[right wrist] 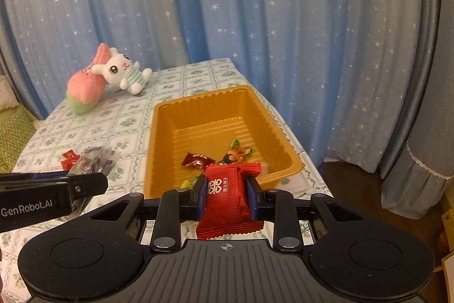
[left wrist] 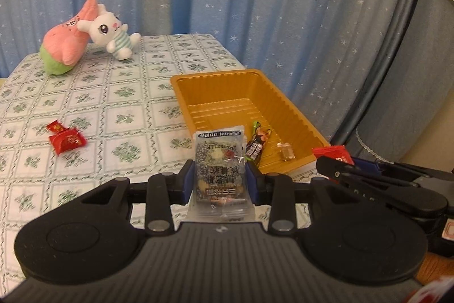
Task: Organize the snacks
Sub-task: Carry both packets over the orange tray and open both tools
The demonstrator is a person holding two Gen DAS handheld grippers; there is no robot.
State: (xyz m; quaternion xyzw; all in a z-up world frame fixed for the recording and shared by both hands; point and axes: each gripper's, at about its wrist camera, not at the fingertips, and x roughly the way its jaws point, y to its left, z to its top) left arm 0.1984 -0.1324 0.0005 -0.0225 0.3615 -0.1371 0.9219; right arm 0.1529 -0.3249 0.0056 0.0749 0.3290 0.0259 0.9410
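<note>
Nearest the left wrist camera, the left tongs (left wrist: 220, 181) are clamped on a clear snack packet (left wrist: 218, 163) with dark printing, which stands upright between the two blue pads. Nearest the right wrist camera, the right tongs (right wrist: 227, 196) are clamped on a red snack packet (right wrist: 228, 200) with white characters, its top edge level with the near rim of the tray.

Just beyond both packets sits an orange plastic tray (right wrist: 161, 138) with ribbed walls, on the right side of the worktop (left wrist: 127, 93). Inside it, near the front, lie a small dark red wrapped candy (right wrist: 197, 160), a dark wrapper with green ends (right wrist: 235, 154), and in the left view a small clear-wrapped brown sweet (left wrist: 286, 152).

In the left view the right tongs show at the right edge, beside the tray's near corner. To the left of the tray, well apart from it, a red wrapped candy (left wrist: 66, 138) lies on the green-and-white floral tablecloth.

At the far left corner of the worktop a white plush rabbit (left wrist: 112, 31) in a striped top leans against a pink and green plush toy (left wrist: 66, 44). A blue curtain (right wrist: 255, 4) with white stars hangs behind everything.
</note>
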